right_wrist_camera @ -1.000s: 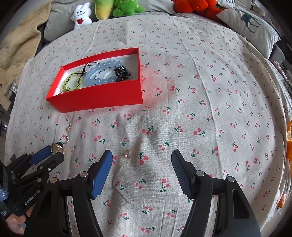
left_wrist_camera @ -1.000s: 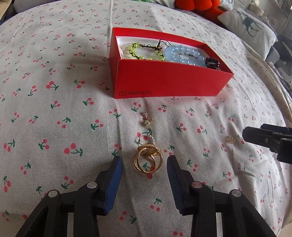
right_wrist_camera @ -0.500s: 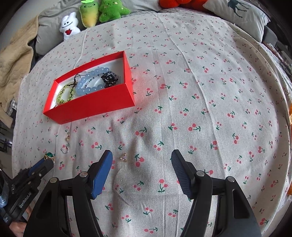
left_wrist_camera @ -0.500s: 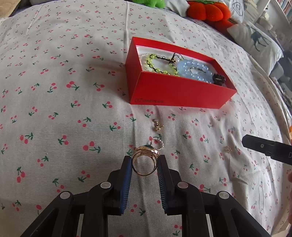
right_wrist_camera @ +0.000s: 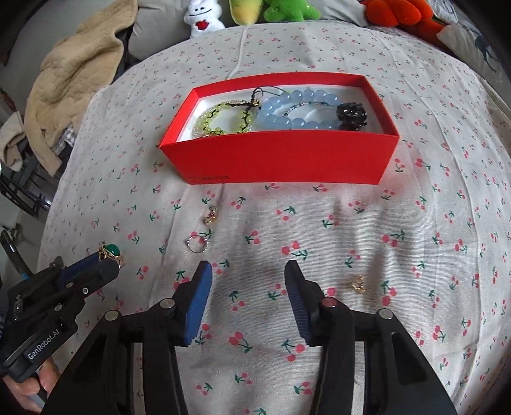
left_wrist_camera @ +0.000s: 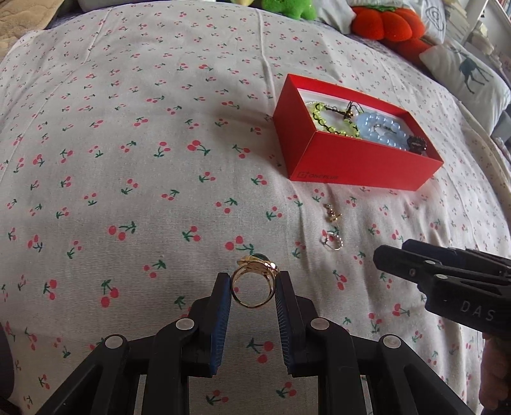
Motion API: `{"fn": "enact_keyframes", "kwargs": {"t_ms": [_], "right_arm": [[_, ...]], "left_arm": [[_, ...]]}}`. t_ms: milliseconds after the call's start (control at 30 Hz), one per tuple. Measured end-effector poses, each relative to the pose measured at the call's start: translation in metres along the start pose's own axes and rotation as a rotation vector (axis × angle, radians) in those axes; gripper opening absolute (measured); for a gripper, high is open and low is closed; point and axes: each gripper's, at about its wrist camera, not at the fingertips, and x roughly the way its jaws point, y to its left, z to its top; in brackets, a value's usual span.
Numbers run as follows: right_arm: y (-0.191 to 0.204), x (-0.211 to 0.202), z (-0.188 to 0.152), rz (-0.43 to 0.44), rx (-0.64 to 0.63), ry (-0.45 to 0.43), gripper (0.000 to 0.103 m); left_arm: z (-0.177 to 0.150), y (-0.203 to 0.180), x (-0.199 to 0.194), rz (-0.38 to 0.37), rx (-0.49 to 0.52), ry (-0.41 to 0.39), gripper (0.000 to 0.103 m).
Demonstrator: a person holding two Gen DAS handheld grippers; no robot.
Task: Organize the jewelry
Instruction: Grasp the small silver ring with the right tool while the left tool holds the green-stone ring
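My left gripper [left_wrist_camera: 254, 282] is shut on a gold ring with a green stone [left_wrist_camera: 254, 288] and holds it above the cherry-print bedspread; the ring also shows in the right wrist view [right_wrist_camera: 110, 250]. The red box [right_wrist_camera: 281, 158] holds a green bead bracelet [right_wrist_camera: 223, 116], a blue bead bracelet [right_wrist_camera: 297, 108] and a black piece [right_wrist_camera: 351, 115]. My right gripper [right_wrist_camera: 247, 271] is open and empty. On the cloth lie a small gold earring [right_wrist_camera: 211, 216], a silver ring [right_wrist_camera: 198, 244] and a gold piece [right_wrist_camera: 357, 283].
Plush toys [right_wrist_camera: 274, 9] and an orange cushion [right_wrist_camera: 399, 12] line the far edge of the bed. A beige blanket [right_wrist_camera: 70, 73] lies at the far left. A deer-print pillow [left_wrist_camera: 469, 79] sits at the right.
My left gripper closed on the gold ring and lifted it off the cloth, drifting left. My right gripper moved toward the box and the loose pieces, staying open.
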Motion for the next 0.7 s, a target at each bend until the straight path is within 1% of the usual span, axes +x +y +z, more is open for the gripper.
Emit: {"fn": "enact_keyframes", "kwargs": {"t_ms": [33, 133, 267, 367, 467, 700], "right_arm": [[0.003, 0.005, 0.000, 0.005, -0.001, 0.009, 0.042], [0.011, 0.015, 0.002, 0.001, -0.016, 0.003, 0.042], [0.025, 0.023, 0.004, 0.008, -0.056, -0.003, 0.043], [0.037, 0.028, 0.003, -0.011, -0.117, -0.006, 0.045], [0.045, 0.032, 0.004, -0.034, -0.160, -0.010, 0.045], [0.049, 0.038, 0.009, -0.046, -0.175, -0.025, 0.041]], "left_arm": [[-0.001, 0.001, 0.000, 0.006, -0.001, 0.002, 0.022], [-0.003, 0.003, 0.001, 0.023, 0.002, 0.009, 0.022], [-0.005, -0.001, 0.004, 0.017, 0.017, 0.017, 0.022], [-0.004, -0.003, 0.006, 0.011, 0.024, 0.019, 0.022], [-0.004, -0.003, 0.008, 0.015, 0.022, 0.022, 0.022], [-0.004, 0.001, 0.011, 0.026, 0.008, 0.034, 0.022]]}}
